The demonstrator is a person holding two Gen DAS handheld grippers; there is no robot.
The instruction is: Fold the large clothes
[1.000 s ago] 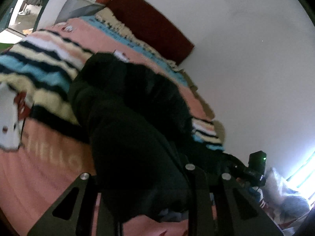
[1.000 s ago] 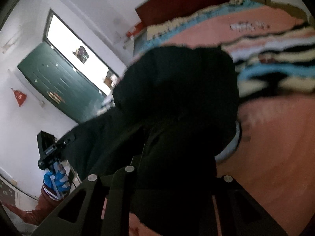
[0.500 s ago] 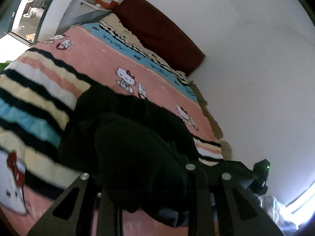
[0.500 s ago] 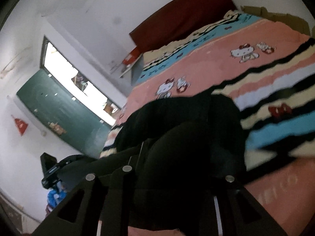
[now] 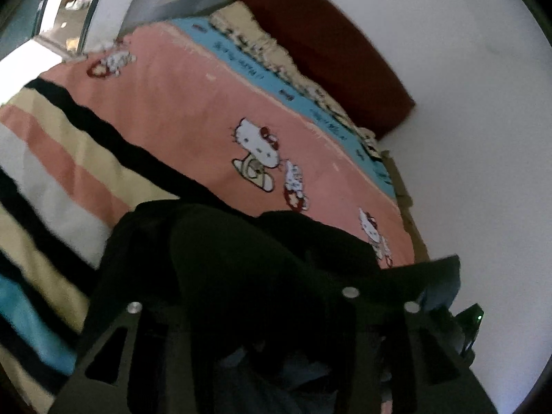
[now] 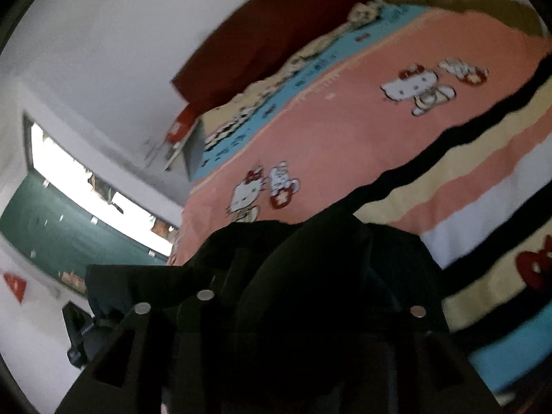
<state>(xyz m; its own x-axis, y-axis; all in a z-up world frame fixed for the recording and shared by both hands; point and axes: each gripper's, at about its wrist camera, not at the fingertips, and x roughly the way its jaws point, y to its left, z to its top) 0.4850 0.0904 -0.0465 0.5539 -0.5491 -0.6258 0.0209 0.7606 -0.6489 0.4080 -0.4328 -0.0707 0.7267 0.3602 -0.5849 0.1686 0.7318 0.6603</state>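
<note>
From my left wrist camera, the left tongs (image 5: 241,296) are clamped on the black garment (image 5: 248,258), which has dropped lower in view since a second ago, baring more of the bed (image 5: 193,110). I take it the cloth is being lifted toward me.

From the right wrist camera, the right tongs (image 6: 310,303) grip the same garment (image 6: 327,276) likewise, with the far left tongs (image 6: 77,331) level.
</note>
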